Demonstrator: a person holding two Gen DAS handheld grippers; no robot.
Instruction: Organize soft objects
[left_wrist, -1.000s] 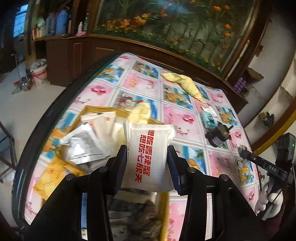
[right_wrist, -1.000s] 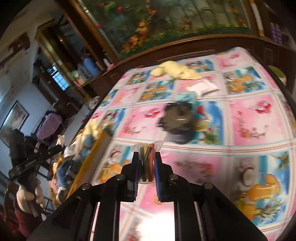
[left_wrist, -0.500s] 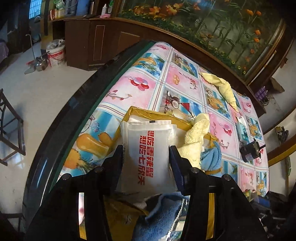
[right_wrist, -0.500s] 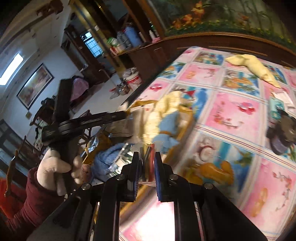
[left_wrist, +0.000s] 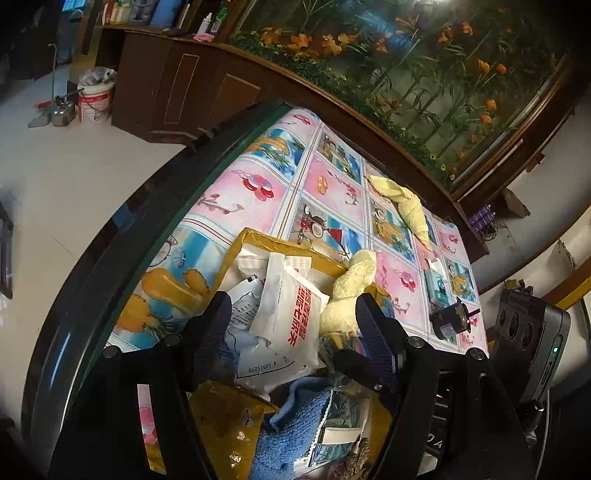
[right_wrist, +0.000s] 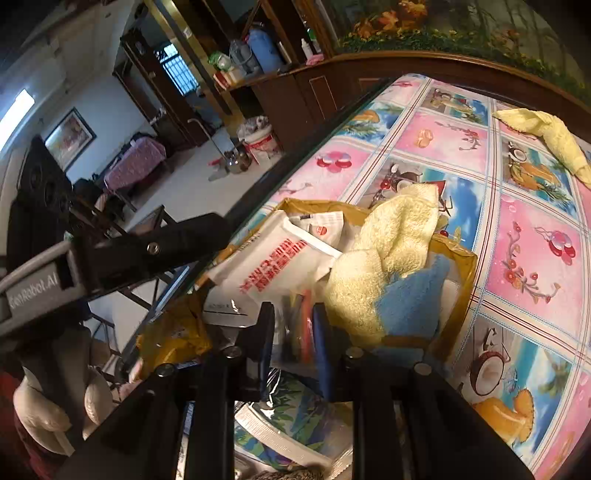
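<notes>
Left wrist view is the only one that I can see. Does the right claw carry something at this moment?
Observer: Yes. In the right wrist view a clear packet with red and orange pieces stands between the jaws of the right claw. The jaws have just been opening, and I cannot tell if they press on it.
Operator: Is that claw over the box?
Observer: Yes. It hangs over the yellow box, just above a leaf-printed pouch.
Operator: What lies next to the yellow towel in the box? It is hidden for me.
Observer: A blue cloth, pressed against the yellow towel.
</notes>
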